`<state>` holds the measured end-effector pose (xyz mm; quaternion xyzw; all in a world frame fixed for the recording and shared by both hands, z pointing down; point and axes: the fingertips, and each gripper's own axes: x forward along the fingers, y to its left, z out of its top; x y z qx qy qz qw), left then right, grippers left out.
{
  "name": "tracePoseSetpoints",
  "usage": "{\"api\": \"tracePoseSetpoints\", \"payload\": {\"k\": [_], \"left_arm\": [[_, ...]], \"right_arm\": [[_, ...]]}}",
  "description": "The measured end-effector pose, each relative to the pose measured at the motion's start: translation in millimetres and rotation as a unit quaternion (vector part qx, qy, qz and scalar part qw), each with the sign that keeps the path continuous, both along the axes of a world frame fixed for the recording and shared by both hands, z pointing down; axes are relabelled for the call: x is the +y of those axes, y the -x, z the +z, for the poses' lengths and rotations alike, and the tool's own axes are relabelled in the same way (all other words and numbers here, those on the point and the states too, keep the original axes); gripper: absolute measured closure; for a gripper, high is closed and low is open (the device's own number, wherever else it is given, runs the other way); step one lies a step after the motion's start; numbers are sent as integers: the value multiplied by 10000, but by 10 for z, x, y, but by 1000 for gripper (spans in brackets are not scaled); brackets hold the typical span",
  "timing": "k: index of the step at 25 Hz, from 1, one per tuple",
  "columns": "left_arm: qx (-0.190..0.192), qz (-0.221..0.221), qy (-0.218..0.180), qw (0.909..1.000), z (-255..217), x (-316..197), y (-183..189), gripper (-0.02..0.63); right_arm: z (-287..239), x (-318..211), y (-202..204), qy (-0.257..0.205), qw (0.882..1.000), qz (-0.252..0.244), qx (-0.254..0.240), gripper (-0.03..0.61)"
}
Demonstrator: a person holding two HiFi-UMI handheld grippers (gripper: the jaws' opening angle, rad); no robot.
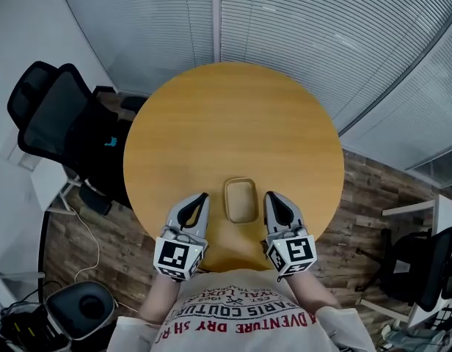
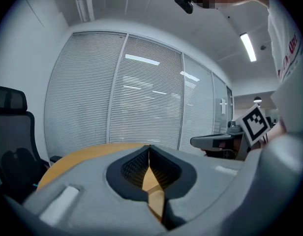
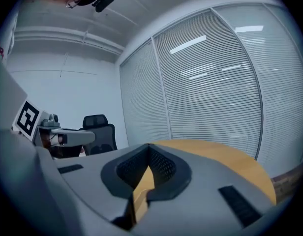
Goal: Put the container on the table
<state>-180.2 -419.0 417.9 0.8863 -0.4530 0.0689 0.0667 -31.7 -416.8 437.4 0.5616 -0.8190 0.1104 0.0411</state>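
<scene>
A small tan rectangular container point(image 1: 241, 200) with rounded corners stands on the round wooden table point(image 1: 233, 123), close to the near edge. My left gripper point(image 1: 202, 196) lies just left of it and my right gripper point(image 1: 269, 195) just right of it, both a short gap away. In the left gripper view the left gripper point(image 2: 149, 148) has its jaws closed tip to tip with nothing between them. The right gripper point(image 3: 148, 147) is shut and empty in the same way. Neither gripper view shows the container.
A black office chair point(image 1: 57, 116) stands left of the table and another point(image 1: 420, 270) at the lower right beside a white desk point(image 1: 431, 215). A dark round seat point(image 1: 83, 306) and cables lie on the floor at lower left. Window blinds point(image 1: 285, 20) curve behind the table.
</scene>
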Motion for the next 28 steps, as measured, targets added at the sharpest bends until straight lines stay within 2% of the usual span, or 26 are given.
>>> {"api": "tracePoseSetpoints", "payload": {"k": [5,18,28], "left_arm": [[-87,25,9,10000,9,39,2,603],[-98,100,119,9998,24,10,-16,603],[-124,17,-21,9999,-127,-62,123,603]], "right_arm": [[23,57,58,38,9999,-143,41,571],[75,20,19,175,9998,-25,42,571],[-35,-50,131,56,9999,-95,51,571]]}}
